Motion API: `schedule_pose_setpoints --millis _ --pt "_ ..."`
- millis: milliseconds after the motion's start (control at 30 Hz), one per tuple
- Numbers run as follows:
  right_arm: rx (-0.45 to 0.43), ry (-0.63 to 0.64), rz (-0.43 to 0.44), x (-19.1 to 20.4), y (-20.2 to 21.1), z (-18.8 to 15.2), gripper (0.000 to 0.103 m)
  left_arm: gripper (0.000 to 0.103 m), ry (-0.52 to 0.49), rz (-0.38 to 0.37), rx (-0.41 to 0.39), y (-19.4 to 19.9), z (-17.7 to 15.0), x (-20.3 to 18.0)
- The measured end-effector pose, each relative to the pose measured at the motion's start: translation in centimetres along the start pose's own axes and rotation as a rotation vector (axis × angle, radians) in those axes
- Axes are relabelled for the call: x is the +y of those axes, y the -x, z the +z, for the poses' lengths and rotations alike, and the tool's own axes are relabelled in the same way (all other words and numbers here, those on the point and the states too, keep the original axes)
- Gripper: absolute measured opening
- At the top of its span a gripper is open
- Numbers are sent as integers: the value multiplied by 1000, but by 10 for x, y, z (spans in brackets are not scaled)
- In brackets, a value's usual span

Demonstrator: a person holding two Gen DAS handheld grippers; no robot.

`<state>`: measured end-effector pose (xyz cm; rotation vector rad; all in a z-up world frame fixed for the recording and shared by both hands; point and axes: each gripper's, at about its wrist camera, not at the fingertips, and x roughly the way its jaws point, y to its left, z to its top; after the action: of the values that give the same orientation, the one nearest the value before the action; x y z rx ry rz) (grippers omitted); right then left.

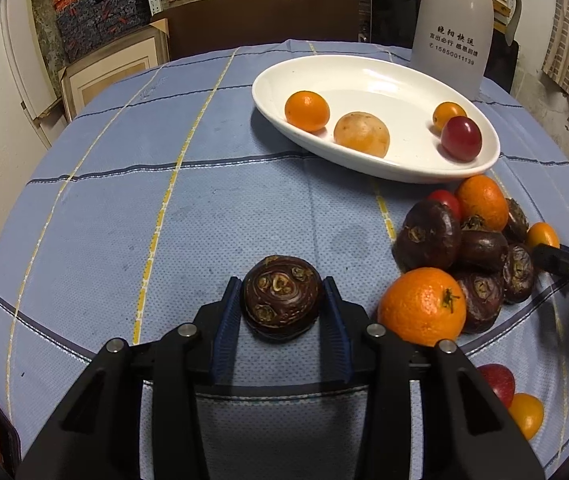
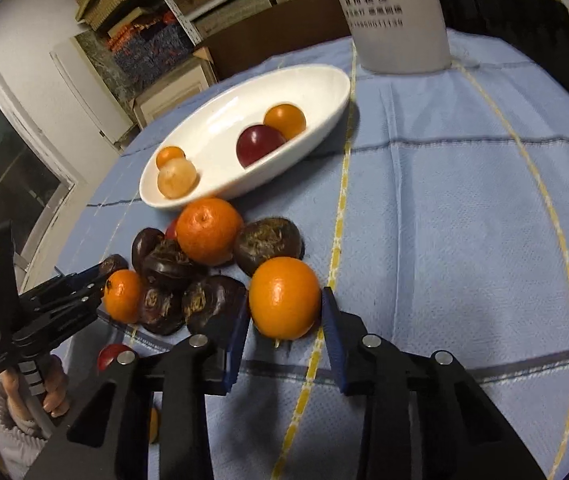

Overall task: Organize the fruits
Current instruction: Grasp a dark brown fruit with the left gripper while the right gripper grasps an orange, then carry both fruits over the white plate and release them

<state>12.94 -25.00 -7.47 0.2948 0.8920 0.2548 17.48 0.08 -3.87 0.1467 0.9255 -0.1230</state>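
My left gripper (image 1: pixel 283 300) is shut on a dark brown water chestnut (image 1: pixel 281 297) just above the blue checked cloth. My right gripper (image 2: pixel 285 306) is shut on an orange kumquat (image 2: pixel 284 298) at the near edge of the fruit pile (image 2: pixel 188 264). That pile holds several water chestnuts, oranges and red fruits; it also shows in the left wrist view (image 1: pixel 464 256). A white oval dish (image 1: pixel 404 80) beyond holds two orange kumquats, a pale round fruit (image 1: pixel 361 134) and a red fruit (image 1: pixel 461 138). The dish also shows in the right wrist view (image 2: pixel 220 120).
A grey thermos jug (image 1: pixel 456 20) stands behind the dish. A red fruit (image 1: pixel 498 380) and an orange one (image 1: pixel 526 414) lie near the table's right front. Shelves, boxes and a dark chair back (image 1: pixel 260 20) stand beyond the table.
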Motion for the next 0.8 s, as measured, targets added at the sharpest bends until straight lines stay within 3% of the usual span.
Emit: schedule_pose_setpoints --millis 133,267,467,633,800 --pt "-16 -21 27 -4 7 -1 36 40 19 1 -12 4 0 4" --pt "-122 -45 53 -8 39 2 36 40 59 -19 -73 29 10 11" --pt "-151 -24 82 7 64 47 36 40 27 -39 -122 47 56 -2" --pt "-157 40 53 27 54 91 36 40 9 -61 -138 39 99 -17" --pt "-125 33 46 32 4 128 36 40 13 -74 -91 -3 142 -26"
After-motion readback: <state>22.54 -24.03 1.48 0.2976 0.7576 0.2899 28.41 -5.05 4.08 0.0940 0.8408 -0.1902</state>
